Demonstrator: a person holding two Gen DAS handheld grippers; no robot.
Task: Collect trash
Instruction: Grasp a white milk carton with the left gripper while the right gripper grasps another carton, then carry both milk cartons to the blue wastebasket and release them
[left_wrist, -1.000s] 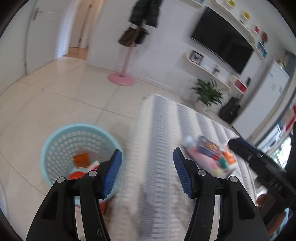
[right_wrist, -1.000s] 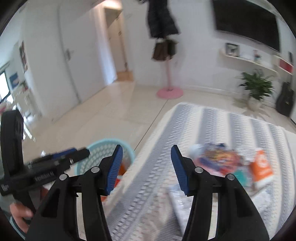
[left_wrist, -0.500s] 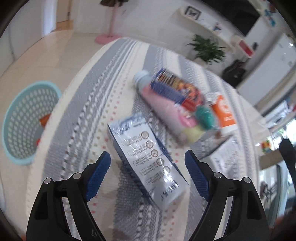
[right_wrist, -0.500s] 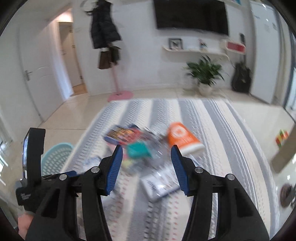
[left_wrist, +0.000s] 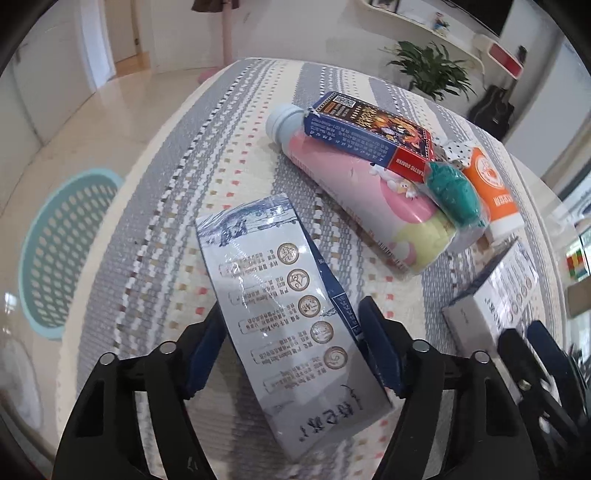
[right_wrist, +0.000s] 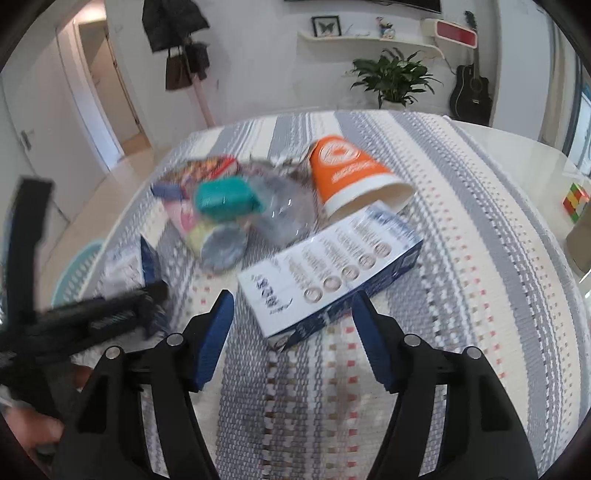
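Swinging down from the basket (left_wrist: 62, 251), both grippers now straddle cartons on the striped cloth (left_wrist: 207, 155) — left gripper (left_wrist: 291, 350) narrowing around one carton (left_wrist: 288, 317), right gripper (right_wrist: 291, 332) widening before the other carton (right_wrist: 332, 273) — neither gripped yet

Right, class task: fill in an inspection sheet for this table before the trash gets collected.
Surface: striped woven cloth.
Job's things: carton, second carton, pink bottle, snack box, orange cup, teal object and clear wrapper on the cloth; blue basket on the floor beside.
Clutter: nothing seen beyond the trash.
Grippers: left gripper straddles the carton, jaws just been closing, contact unclear; right gripper jaws just been opening, second carton's near end between them, untouched.
Cables: nothing seen.
Surroundings: plant, guitar, coat stand.
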